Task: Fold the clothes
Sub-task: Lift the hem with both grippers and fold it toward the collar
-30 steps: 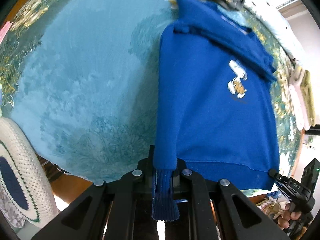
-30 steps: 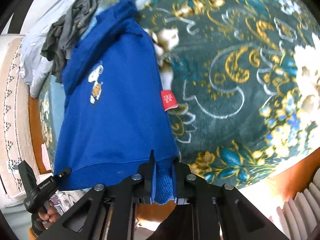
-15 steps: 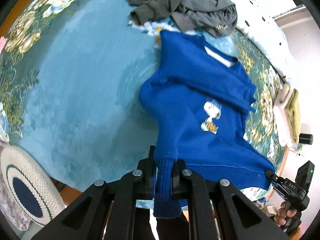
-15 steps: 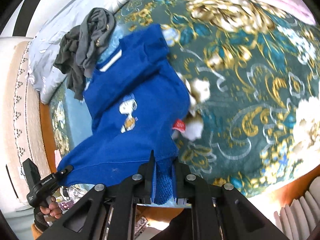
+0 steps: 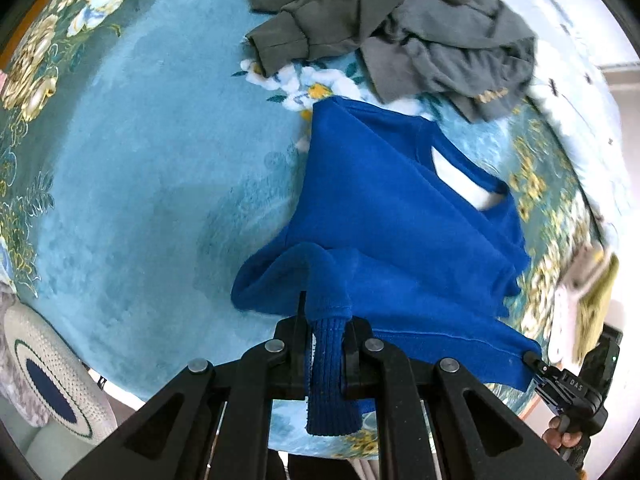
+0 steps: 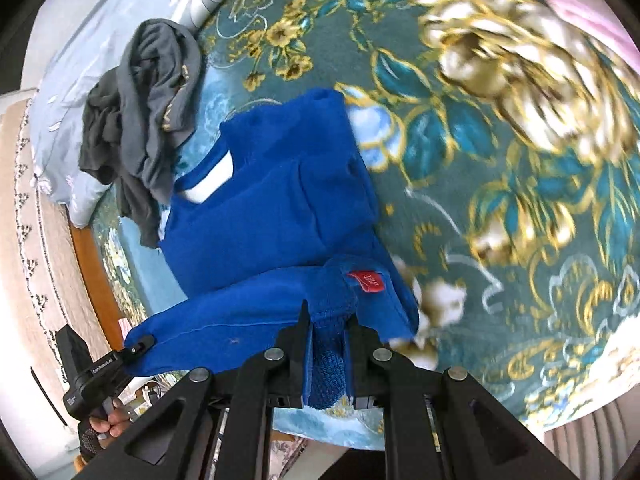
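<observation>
Left wrist view shows the blue sweater [image 5: 392,216] lying on the bed [image 5: 140,184], chest down toward the far side, its ribbed hem lifted off the blanket. The left hand-held gripper [image 5: 328,344] is clamped on one hem corner; the right hand-held gripper [image 6: 328,344] pinches the other corner, beside a red tag [image 6: 366,282]. Both corners hang above the body of the sweater, so this looks like the bottom-to-top fold. To do it well, I'd carry both corners forward at the same pace, keep the hem taut and level between them, and lay it just short of the neckline [image 5: 460,180]. A grey heap [image 5: 400,24] lies near the collar; stop before touching it.
</observation>
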`<move>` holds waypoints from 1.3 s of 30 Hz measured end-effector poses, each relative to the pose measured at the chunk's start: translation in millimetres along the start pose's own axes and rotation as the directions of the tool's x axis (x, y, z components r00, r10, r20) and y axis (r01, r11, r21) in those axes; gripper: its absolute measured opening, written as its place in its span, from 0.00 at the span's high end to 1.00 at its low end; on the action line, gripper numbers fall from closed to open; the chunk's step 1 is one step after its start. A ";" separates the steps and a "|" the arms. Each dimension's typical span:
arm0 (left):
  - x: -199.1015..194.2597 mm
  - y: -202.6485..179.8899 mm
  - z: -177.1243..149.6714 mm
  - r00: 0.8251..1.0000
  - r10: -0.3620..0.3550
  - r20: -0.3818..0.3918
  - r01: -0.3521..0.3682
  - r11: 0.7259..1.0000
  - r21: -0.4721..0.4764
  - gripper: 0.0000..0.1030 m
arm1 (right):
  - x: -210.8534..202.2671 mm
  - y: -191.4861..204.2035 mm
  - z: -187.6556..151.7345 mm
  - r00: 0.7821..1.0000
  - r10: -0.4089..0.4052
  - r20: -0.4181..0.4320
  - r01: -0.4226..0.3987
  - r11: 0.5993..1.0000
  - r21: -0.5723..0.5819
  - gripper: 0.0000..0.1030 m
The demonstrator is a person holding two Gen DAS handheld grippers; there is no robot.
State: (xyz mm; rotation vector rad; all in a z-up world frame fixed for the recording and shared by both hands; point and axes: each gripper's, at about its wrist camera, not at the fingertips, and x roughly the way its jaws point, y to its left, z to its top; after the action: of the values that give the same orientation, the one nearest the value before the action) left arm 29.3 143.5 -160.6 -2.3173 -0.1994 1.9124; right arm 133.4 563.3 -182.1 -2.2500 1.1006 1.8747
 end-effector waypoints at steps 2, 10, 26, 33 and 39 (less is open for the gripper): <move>4.8 -3.0 10.8 1.000 0.000 -0.010 0.000 1.000 -0.030 0.91 | 6.7 4.5 15.3 1.000 -0.009 -0.019 0.009 1.000 -0.002 0.88; 18.0 -5.9 41.3 0.999 -0.020 -0.040 0.015 0.992 -0.122 0.91 | 23.1 6.4 52.6 0.997 0.003 -0.073 0.000 0.999 0.035 0.87; -4.2 39.1 83.6 0.966 -0.228 0.123 0.258 0.879 -0.400 0.71 | -13.3 -12.9 65.1 0.983 0.151 0.109 -0.165 0.976 0.140 0.64; -0.3 33.8 88.5 0.980 -0.159 0.123 0.181 0.963 -0.199 0.69 | -11.3 -12.1 61.4 0.988 0.080 0.135 -0.090 0.994 0.067 0.64; 25.1 -6.5 80.7 0.997 -0.042 0.069 0.031 0.986 0.164 0.63 | 17.5 6.7 64.3 0.993 -0.006 0.118 0.011 0.999 -0.047 0.64</move>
State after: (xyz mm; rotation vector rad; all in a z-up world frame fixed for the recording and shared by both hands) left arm -45.3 155.8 -198.9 -2.1278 -0.0884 1.9195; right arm 75.4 577.3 -212.6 -2.1311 1.0392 2.0218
